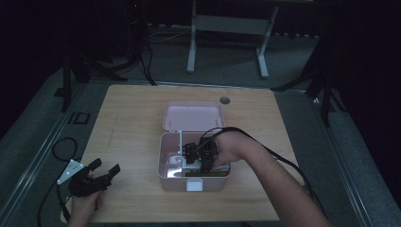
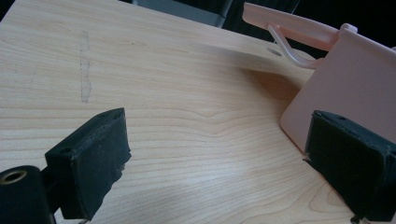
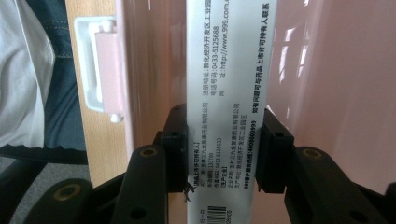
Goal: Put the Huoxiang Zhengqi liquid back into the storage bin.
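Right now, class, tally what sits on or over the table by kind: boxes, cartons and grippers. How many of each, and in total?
Pink storage box, lid open: 1
White printed carton, clamped inside the box: 1
Hand-held gripper: 2, left and right
Total: 4

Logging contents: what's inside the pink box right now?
Inside the open pink box: the right gripper, shut on a white printed carton, and an upright white divider. The hand and gripper cover most of the floor; anything beneath is hidden.
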Demonstrator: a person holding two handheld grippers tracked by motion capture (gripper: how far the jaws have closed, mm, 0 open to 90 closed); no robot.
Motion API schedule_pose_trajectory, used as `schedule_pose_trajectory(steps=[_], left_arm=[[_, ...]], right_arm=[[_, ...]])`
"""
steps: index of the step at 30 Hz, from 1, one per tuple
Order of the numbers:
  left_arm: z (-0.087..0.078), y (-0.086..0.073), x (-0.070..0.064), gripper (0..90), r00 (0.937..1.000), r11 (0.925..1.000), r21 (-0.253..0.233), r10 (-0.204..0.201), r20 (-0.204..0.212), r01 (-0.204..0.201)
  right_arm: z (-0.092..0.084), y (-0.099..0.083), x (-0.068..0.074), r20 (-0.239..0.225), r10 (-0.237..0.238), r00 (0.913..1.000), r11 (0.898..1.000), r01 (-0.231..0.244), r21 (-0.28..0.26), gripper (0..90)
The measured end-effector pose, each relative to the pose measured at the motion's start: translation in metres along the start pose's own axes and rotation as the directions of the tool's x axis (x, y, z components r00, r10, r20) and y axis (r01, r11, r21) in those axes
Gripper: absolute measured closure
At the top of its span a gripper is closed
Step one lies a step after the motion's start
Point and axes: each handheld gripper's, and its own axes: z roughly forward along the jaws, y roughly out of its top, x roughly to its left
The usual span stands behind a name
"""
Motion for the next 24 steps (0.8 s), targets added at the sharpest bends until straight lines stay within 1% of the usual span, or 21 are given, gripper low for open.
schedule_pose_trajectory(steps=[6,10,16,24], left_arm=[[0.000,0.000,0.000,6.7,1.0000,1.0000,-0.001,0.001,0.001,-0.001],[0.000,0.000,0.000,6.7,1.0000,1.0000,0.000,0.000,0.002,0.000],[0.000,0.000,0.000,6.8,1.0000,1.0000,0.001,0.002,0.004,-0.002],[0.000,0.000,0.000,6.8,1.0000,1.0000,0.002,0.001,0.004,-0.001]], right_arm=[[0.008,0.002,0.000,-0.001,0.004,1.0000,1.000,-0.004,-0.007,61.9],[0.014,0.002,-0.001,0.006,0.003,1.0000,1.000,-0.003,0.000,61.9],[0.023,0.001,-0.003,-0.006,0.013,0.9999,1.000,-0.013,0.010,61.9],[0.032,0.001,-0.004,-0.011,0.017,0.9998,1.000,-0.017,0.006,61.9]])
